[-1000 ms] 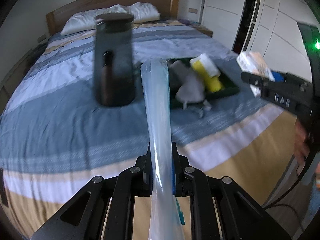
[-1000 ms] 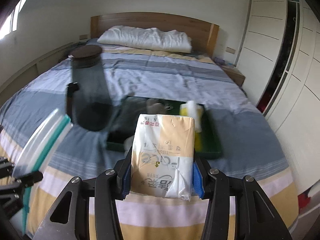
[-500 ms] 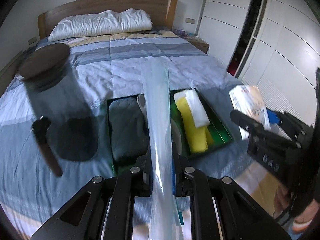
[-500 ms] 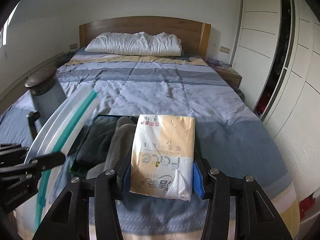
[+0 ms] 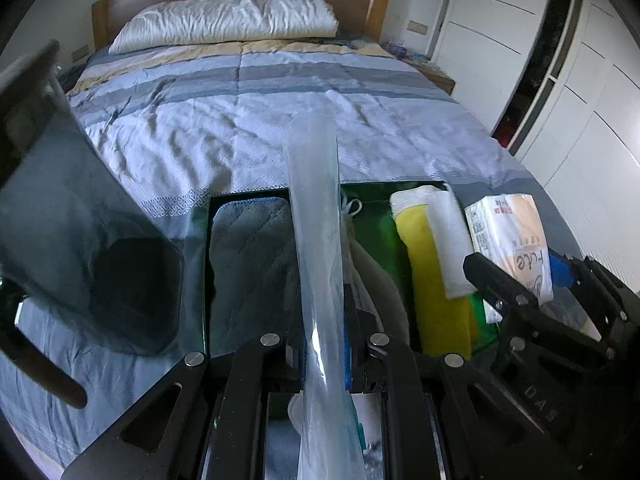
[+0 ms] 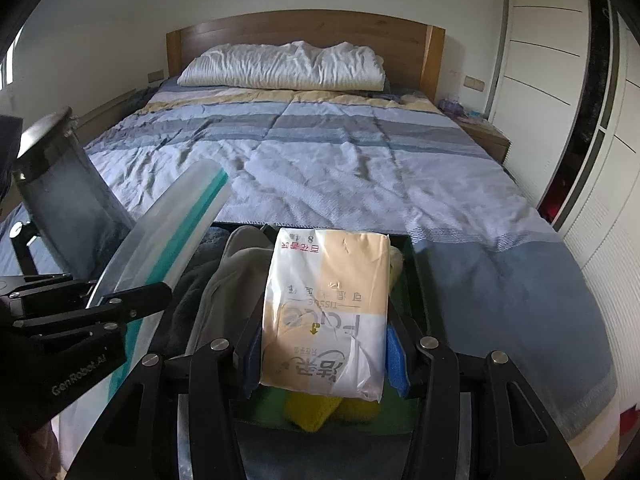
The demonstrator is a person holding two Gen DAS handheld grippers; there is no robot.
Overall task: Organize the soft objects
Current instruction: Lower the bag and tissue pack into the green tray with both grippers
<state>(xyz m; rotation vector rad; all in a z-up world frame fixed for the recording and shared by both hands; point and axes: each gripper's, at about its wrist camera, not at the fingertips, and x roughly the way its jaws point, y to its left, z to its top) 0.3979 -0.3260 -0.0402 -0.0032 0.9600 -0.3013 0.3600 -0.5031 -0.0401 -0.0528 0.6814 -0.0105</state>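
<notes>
The left claw point(image 5: 326, 364) is clamped on a flat, clear plastic zip bag point(image 5: 318, 240) with a teal seal strip, held edge-on so it juts forward over the tray; from the right wrist view the same bag point(image 6: 172, 248) slants up to the left, pinched in the left claw point(image 6: 120, 304). The right claw point(image 6: 324, 354) grips a soft pack of tissues point(image 6: 326, 312) between its blue pads, the pack printed beige and white. In the left wrist view that pack point(image 5: 510, 240) hangs over the right end of the tray, held by the right claw point(image 5: 520, 280).

A dark green tray point(image 5: 374, 216) lies on the striped bed point(image 5: 280, 120). Inside it, at the left, sits a folded grey cloth point(image 5: 252, 256); a light grey garment point(image 5: 380, 276) lies in the middle, partly hidden by the bag; at the right, a yellow towel point(image 5: 434, 280) lies with a white cloth point(image 5: 448, 248) on top of it. A dark translucent container point(image 5: 80, 240) stands blurred just left of the tray. A white pillow point(image 6: 284, 66) rests against the wooden headboard point(image 6: 304, 28).
</notes>
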